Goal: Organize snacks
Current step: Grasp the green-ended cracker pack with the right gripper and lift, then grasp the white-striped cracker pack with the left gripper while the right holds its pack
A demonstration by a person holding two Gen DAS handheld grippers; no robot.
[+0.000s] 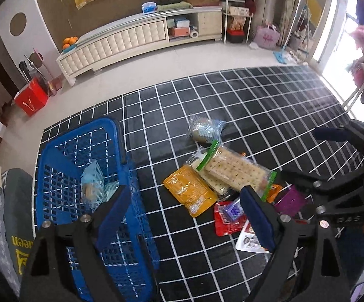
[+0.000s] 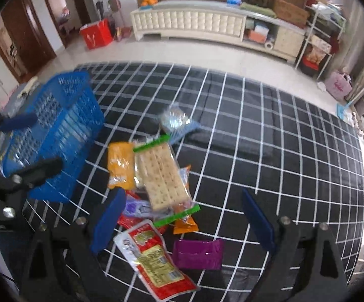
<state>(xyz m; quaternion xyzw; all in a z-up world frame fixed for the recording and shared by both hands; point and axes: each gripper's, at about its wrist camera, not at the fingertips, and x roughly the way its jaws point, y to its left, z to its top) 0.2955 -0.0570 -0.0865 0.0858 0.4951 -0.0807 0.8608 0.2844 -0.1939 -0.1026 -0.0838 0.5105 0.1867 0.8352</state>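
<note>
One pack sits in our basket (image 1: 81,151); the pile (image 2: 162,176) is still out. Both grippers, left (image 1: 185,209) and right (image 2: 182,222), gape wide, empty. Next: right drops onto purple pack (image 2: 198,254).

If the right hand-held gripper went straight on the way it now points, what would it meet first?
Probably the purple packet: it lies on the grid mat between the open fingers of the right hand-held gripper, nearest along that line. The cracker pack is farther on. Depth is unclear through the fisheye.
</note>
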